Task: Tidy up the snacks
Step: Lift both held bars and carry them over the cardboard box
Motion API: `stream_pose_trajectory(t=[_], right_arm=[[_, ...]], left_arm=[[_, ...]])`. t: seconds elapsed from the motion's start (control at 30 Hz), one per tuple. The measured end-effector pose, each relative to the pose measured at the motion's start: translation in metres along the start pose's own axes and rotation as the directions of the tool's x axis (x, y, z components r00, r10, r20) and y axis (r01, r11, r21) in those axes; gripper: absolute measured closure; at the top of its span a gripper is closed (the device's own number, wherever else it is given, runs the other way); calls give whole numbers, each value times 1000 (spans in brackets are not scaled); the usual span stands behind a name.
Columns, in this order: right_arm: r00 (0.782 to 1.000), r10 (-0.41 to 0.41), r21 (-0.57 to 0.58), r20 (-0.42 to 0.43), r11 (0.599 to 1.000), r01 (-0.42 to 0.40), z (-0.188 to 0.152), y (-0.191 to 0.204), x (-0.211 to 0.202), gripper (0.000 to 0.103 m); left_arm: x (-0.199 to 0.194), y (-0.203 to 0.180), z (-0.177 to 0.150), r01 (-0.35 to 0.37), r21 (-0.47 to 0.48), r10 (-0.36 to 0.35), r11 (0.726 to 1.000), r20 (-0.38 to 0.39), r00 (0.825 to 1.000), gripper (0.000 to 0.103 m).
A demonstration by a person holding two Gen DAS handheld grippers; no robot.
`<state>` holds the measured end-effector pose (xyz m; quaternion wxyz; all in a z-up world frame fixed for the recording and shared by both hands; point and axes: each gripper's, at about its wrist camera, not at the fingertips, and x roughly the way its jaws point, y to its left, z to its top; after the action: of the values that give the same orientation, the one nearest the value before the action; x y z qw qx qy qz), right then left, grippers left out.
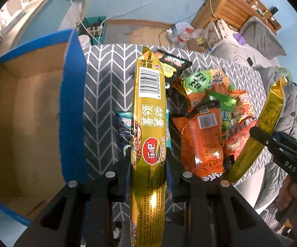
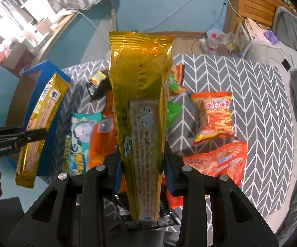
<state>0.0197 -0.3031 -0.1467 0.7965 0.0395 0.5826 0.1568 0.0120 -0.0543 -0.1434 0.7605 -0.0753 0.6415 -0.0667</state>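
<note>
My left gripper (image 1: 148,160) is shut on a long gold snack pack (image 1: 149,107) with a barcode, held above the table beside the cardboard box (image 1: 25,113) with blue-taped edges. That pack also shows in the right wrist view (image 2: 39,127), next to the box (image 2: 51,135). My right gripper (image 2: 142,154) is shut on a second gold snack pack (image 2: 142,94), held upright over the snack pile. It also shows in the left wrist view (image 1: 269,113).
Several snack bags lie on the grey chevron tablecloth (image 2: 261,103): orange ones (image 2: 216,117), a teal one (image 2: 80,140), a black one (image 1: 171,65) and green ones (image 1: 197,82). A bed with grey bedding (image 1: 259,39) and clutter stand behind the table.
</note>
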Motion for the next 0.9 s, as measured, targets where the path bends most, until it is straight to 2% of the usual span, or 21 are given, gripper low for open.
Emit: stream_pose_trajectory(t=[0.47, 0.9], right_arm=[[997, 62, -44, 36, 997, -61, 21, 36, -24, 70], [987, 159, -123, 32, 980, -154, 47, 96, -18, 70]], left_arm=[[-62, 28, -4, 27, -94, -17, 995, 111, 994, 76], [-84, 88, -16, -18, -228, 56, 974, 164, 985, 76]])
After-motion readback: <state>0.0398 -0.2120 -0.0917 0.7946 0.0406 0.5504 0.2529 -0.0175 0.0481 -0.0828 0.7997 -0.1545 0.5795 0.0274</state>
